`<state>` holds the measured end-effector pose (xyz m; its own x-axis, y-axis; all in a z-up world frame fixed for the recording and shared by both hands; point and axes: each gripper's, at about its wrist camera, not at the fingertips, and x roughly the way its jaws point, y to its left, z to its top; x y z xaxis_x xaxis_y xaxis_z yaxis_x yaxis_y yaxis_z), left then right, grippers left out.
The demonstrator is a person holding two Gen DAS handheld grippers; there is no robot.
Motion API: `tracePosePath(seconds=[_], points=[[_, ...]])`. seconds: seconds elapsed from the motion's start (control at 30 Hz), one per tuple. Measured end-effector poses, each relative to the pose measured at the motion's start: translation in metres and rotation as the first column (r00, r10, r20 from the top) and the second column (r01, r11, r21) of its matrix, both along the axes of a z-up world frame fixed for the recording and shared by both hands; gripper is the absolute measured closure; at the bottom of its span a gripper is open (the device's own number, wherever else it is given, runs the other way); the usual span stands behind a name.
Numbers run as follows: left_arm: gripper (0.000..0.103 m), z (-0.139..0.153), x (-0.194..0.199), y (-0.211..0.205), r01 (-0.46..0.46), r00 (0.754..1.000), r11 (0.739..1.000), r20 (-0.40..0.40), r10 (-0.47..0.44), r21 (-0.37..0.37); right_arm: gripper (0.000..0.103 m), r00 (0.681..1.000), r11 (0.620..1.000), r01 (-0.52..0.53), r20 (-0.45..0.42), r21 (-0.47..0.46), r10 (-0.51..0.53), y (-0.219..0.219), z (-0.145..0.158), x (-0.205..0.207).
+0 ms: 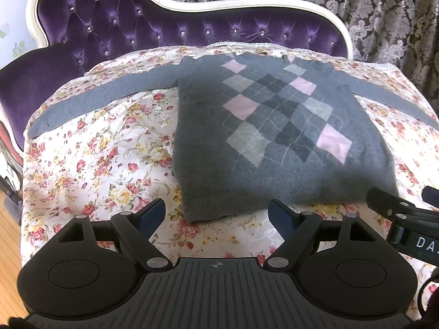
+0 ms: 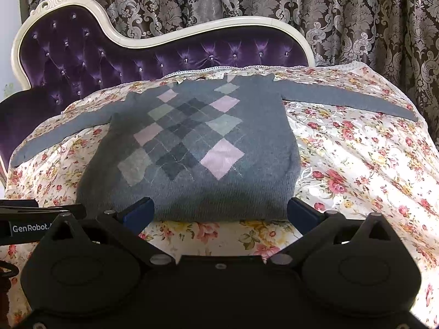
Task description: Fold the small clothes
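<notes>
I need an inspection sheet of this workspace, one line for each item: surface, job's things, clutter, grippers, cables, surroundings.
Surface: floral cloth spread over the seat, with some wrinkles.
Job's things: one grey argyle sweater lying flat, front up, both sleeves spread out to the sides, not yet folded.
Clutter: nothing seen on the cloth besides the sweater.
Grippers: left gripper open, empty, at the left corner of the sweater's hem; right gripper open, empty, at the hem near its right corner.
Cables: nothing seen.
Surroundings: purple tufted sofa back with a cream frame; patterned curtain behind; wooden floor at the left.
</notes>
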<state>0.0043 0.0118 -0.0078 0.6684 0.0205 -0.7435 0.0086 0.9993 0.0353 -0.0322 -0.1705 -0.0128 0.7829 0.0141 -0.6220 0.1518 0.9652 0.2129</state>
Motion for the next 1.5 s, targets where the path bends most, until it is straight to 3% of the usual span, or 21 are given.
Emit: tracePosePath(seconds=[1.5], points=[[0.021, -0.010, 0.009, -0.001, 0.012, 0.999, 1.000, -0.048, -0.012, -0.001, 0.001, 0.999, 1.000, -0.028, -0.043, 0.008, 0.029, 0.003, -0.005, 0.010]])
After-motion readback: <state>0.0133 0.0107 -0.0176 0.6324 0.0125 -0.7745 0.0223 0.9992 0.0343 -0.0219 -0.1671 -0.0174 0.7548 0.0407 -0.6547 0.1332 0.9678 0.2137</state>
